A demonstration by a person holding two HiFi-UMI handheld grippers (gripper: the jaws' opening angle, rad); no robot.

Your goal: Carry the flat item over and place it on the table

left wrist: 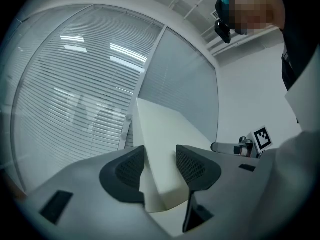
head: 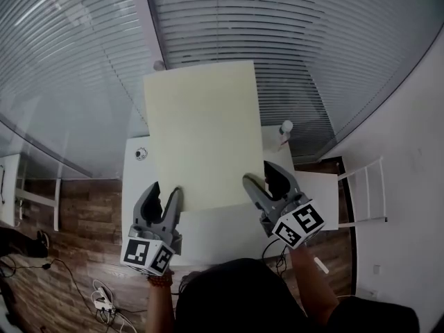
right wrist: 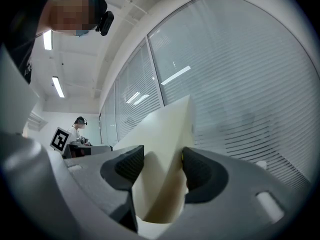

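A large pale-yellow flat board (head: 203, 132) is held up over a white table (head: 215, 234) in the head view. My left gripper (head: 173, 198) is shut on its near left corner and my right gripper (head: 253, 184) is shut on its near right corner. In the left gripper view the board (left wrist: 160, 134) runs up between the dark pads (left wrist: 131, 169), pinched at the left gripper (left wrist: 161, 168). Through the right gripper view the board (right wrist: 162, 134) stands edge-on between the pads (right wrist: 196, 170) of the right gripper (right wrist: 162, 169).
Window blinds (head: 229, 19) fill the wall beyond the table. A small bottle (head: 285, 130) and a round object (head: 141, 154) sit on the table's far part. A white rack (head: 364, 189) stands to the right. Cables (head: 104, 300) lie on the wooden floor at left.
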